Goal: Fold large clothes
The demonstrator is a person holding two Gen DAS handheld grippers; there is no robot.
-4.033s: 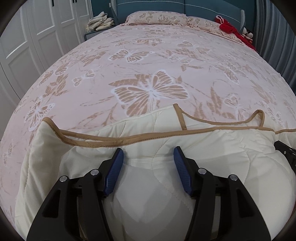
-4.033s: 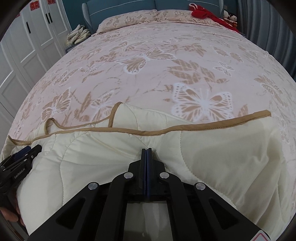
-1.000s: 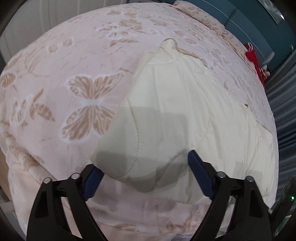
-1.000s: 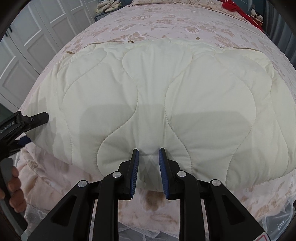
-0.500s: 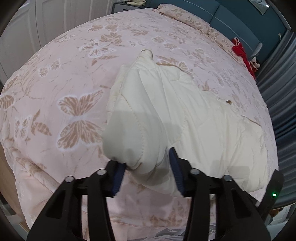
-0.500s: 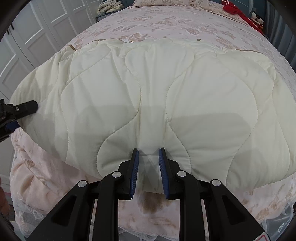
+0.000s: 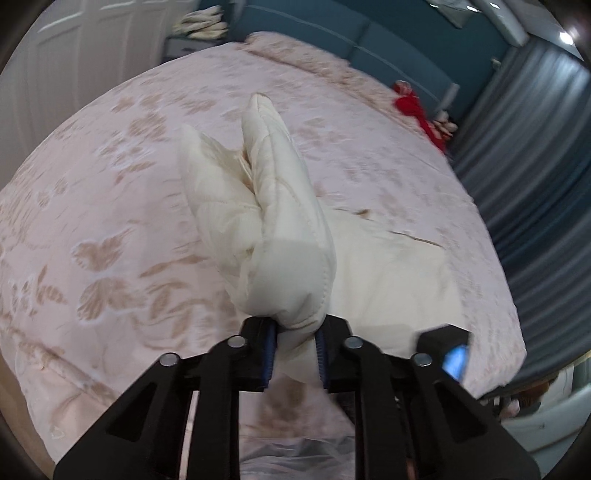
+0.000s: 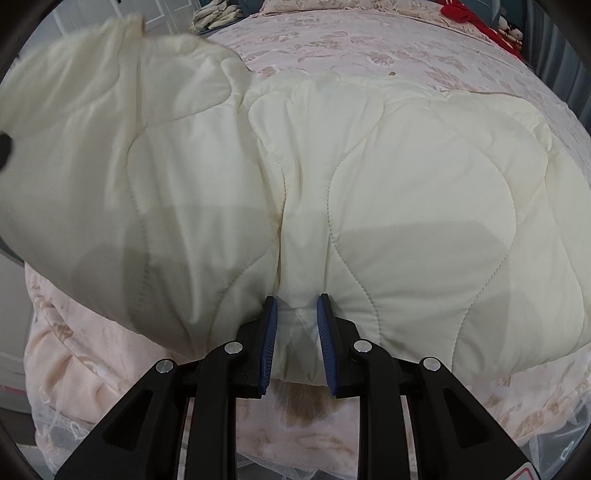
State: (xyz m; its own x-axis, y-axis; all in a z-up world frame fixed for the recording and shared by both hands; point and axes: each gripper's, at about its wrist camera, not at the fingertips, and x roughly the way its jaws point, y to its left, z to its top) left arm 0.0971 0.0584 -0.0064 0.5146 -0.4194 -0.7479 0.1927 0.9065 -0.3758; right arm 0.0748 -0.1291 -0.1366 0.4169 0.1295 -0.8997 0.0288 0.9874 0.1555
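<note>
The quilt [image 8: 369, 184] hides the bed's middle; its left corner runs off-frame, blurred.

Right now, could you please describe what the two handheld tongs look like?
Both tongs, left and right, are matte black angular frames with triangular cutouts and round silver bolts. Each finger carries a ribbed blue pad. A red-and-white sticker corner shows at the right one's base. No cables or sleeves are visible.

Spread across the near edge of the pink butterfly-print bed [image 8: 424, 48] — a cream quilted padded garment [image 8: 406, 184], its near hem overhanging that edge. Raised off the bed at the garment's left end, toward the bed's left edge. Far back at the bed's right corner — a red cloth bundle [image 7: 413, 105]. Beyond the far left corner, a pale folded pile [image 7: 201, 24].
</note>
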